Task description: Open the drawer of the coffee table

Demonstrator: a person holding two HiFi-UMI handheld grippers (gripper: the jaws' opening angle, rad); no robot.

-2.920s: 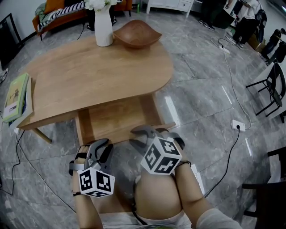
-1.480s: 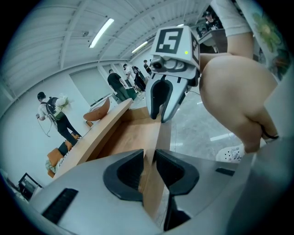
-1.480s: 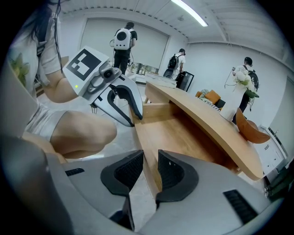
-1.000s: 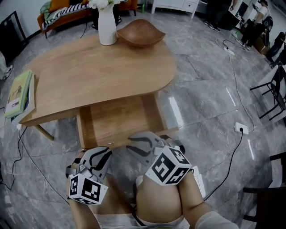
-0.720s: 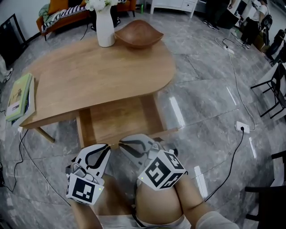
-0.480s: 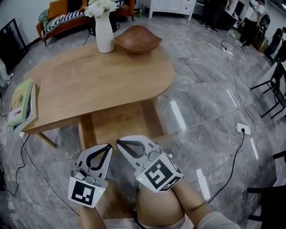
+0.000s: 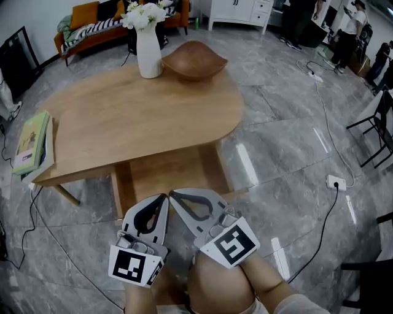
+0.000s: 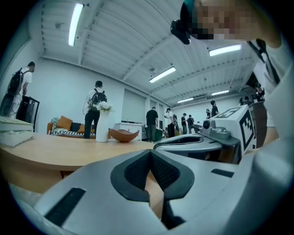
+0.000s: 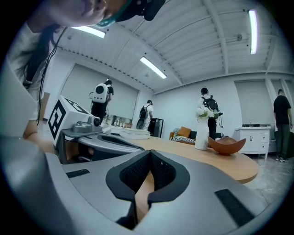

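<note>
Open drawer (image 7: 166, 175) just ahead; free floor (image 7: 288, 141) rightward

A white vase (image 7: 149, 58) of white flowers (image 7: 142, 13) stands at eleven o'clock in the head view, with a wooden bowl (image 7: 194, 60) just beside it toward twelve. A stack of books (image 7: 34, 142), a green cover on top, lies at nine o'clock. Behind the vase is an orange sofa (image 7: 92, 21), and a white cabinet (image 7: 242, 11) sits at one o'clock. On the grey marble floor (image 7: 288, 116) a cable (image 7: 322, 122) runs to a power socket (image 7: 335, 182) at three o'clock, near a black chair (image 7: 376, 132).
</note>
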